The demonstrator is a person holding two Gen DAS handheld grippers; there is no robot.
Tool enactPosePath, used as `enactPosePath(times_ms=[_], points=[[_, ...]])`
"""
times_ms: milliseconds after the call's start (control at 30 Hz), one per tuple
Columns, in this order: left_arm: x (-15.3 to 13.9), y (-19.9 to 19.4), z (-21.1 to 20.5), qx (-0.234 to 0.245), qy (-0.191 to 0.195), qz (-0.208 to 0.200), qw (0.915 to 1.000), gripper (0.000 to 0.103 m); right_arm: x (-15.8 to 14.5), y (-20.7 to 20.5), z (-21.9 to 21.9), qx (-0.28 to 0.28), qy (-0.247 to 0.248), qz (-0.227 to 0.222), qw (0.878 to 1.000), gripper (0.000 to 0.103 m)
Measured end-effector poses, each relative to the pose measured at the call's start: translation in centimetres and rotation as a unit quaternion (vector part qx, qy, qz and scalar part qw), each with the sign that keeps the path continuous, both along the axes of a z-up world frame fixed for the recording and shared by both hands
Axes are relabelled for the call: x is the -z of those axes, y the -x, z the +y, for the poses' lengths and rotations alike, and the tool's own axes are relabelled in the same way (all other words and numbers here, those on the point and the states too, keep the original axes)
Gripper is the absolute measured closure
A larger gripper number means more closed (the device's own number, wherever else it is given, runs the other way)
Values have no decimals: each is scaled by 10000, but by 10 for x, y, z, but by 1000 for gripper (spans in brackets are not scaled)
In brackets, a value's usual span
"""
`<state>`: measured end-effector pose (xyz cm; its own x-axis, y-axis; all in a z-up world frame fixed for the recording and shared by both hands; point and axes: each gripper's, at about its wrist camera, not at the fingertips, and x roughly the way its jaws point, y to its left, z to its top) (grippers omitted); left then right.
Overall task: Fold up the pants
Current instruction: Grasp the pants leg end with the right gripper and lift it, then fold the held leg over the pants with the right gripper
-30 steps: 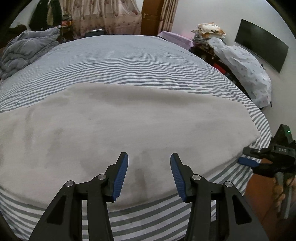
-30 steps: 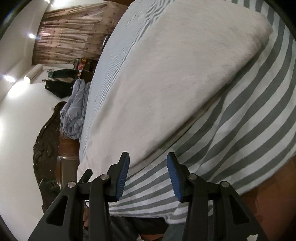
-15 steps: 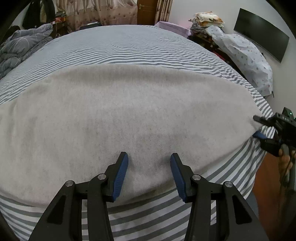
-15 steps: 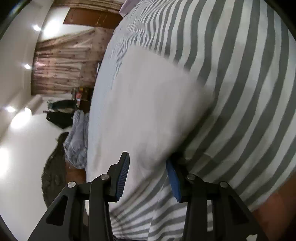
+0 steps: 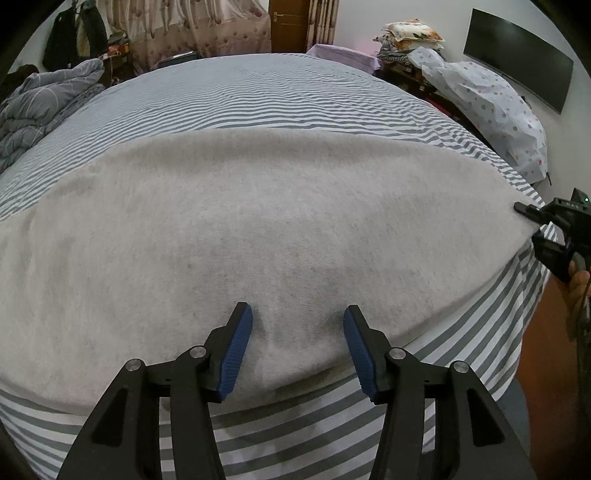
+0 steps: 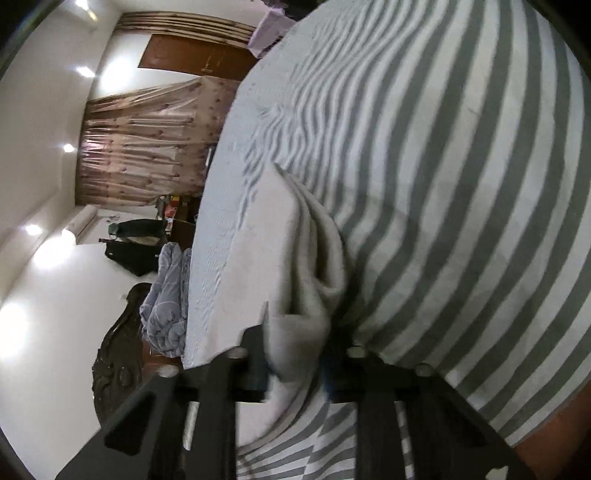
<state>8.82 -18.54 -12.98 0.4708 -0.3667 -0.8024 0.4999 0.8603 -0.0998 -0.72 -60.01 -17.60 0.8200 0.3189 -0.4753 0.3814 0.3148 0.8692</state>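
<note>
The light grey pants lie spread flat across the near part of the striped bed sheet, running lengthwise along the near edge of the bed, with a narrow band of sheet showing between the cloth and that edge. Their right end reaches almost to the right-hand near corner of the bed. In the right wrist view that end of the pants is bunched into soft folds and rises off the striped sheet between the two fingers.

The right gripper is clenched on this gathered end of the pants; the picture is blurred there, but the cloth fills the space between the fingers. From the left wrist view the same right gripper sits at the far right tip of the cloth, at the bed's corner.

The left gripper is released, its blue pads spread wide apart over the near hem of the pants around the middle of their length, with cloth lying between them.

Beyond the bed, a crumpled grey duvet lies past the left edge, patterned curtains hang behind the far edge, and a dark screen is mounted on the right wall above a dotted cover
</note>
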Motion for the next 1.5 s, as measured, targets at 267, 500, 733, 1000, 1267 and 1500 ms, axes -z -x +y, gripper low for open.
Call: enactPosePath(times_ms=[267, 500, 733, 1000, 1267, 1500], points=[[0, -2, -1, -44, 64, 53, 10000, 50, -37, -16, 17, -127, 356, -122, 9992, 87], [0, -5, 3, -16, 77, 109, 9999, 49, -91, -53, 53, -736, 911, -363, 9925, 87], [-15, -19, 31, -92, 706, 578, 9958, 49, -131, -107, 113, -1433, 1274, -485, 9802, 87], [-38, -37, 126, -792, 1101, 365, 9901, 49, -140, -163, 209, -2359, 1434, -484, 9599, 88], [-28, -40, 222, -1623, 1538, 468, 9736, 49, -101, -204, 345, -3435, 1530, -148, 9265, 87], [-25, -37, 262, -1673, 1948, 500, 9652, 49, -67, -202, 415, -4027, 1710, 210, 8990, 82]])
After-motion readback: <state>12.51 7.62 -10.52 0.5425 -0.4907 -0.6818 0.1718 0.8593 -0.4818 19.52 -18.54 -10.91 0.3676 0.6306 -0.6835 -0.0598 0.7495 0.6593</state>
